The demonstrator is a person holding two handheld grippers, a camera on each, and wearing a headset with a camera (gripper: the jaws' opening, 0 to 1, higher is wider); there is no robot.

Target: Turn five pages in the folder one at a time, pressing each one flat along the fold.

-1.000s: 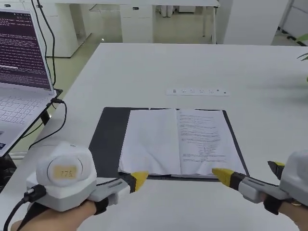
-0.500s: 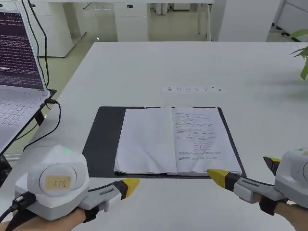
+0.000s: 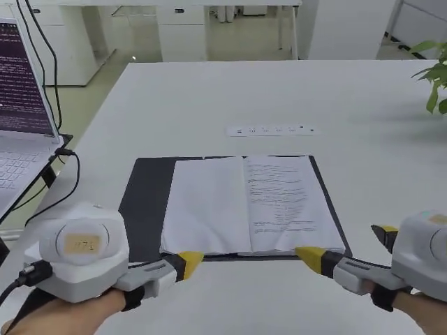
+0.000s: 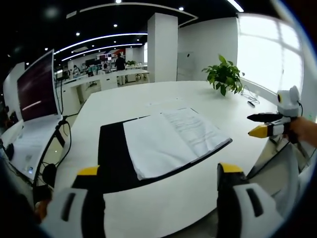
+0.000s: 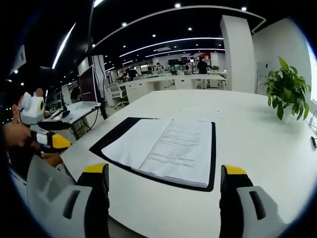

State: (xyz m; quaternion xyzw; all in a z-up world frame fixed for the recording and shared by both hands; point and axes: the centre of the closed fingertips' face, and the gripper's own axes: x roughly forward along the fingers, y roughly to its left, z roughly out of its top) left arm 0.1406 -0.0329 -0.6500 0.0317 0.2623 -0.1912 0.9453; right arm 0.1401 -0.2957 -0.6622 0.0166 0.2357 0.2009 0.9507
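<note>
Open-plan office. Big white surface (image 3: 209, 91) with a flush socket strip (image 3: 269, 130), laptop (image 3: 17, 105) showing terminal text, potted plant (image 5: 287, 91). Rows of desks (image 5: 173, 79) with people (image 5: 203, 65) further back, recessed ceiling spots (image 5: 178, 5), white cabinets (image 3: 181, 31).

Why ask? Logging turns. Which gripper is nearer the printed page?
Right. The right gripper is at the printed page's near edge; the left gripper is by the blank page.
</note>
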